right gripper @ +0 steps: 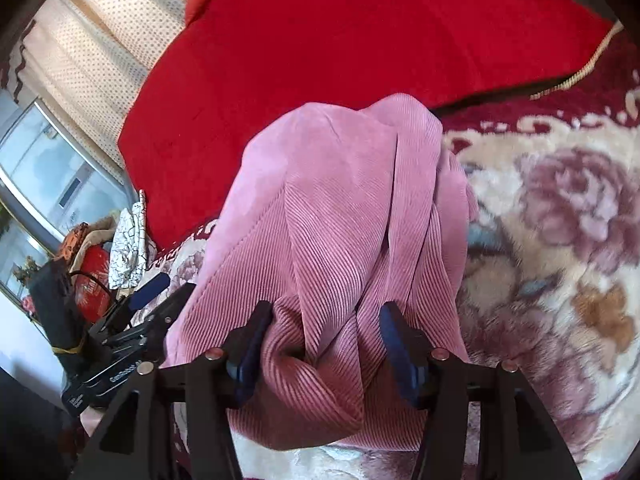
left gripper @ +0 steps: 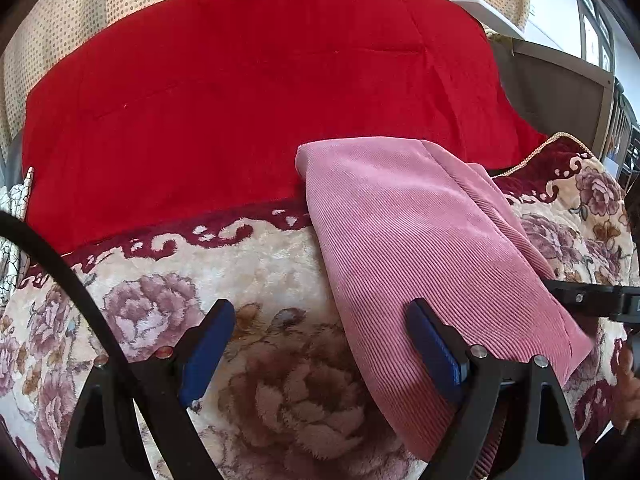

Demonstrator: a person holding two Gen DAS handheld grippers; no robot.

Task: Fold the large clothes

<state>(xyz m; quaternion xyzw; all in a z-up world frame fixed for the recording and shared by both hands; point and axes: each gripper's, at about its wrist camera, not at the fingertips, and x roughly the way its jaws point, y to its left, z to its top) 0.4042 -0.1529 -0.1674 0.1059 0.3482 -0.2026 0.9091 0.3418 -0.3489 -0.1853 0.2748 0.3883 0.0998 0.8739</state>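
A pink corduroy garment [left gripper: 420,240] lies folded into a long strip on a floral blanket [left gripper: 280,380]. My left gripper [left gripper: 320,340] is open, its right finger resting on the garment's near edge, nothing between the pads. In the right wrist view the garment [right gripper: 328,208] is bunched into folds between the blue pads of my right gripper [right gripper: 324,344], which stands partly open around the cloth. The left gripper also shows at the left of the right wrist view [right gripper: 132,320].
A red quilt [left gripper: 260,92] lies behind the garment. A dotted curtain [left gripper: 52,40] hangs at the back. A black-and-white cloth [right gripper: 128,244] and red items [right gripper: 92,276] sit at the bed's left side by a window [right gripper: 44,160].
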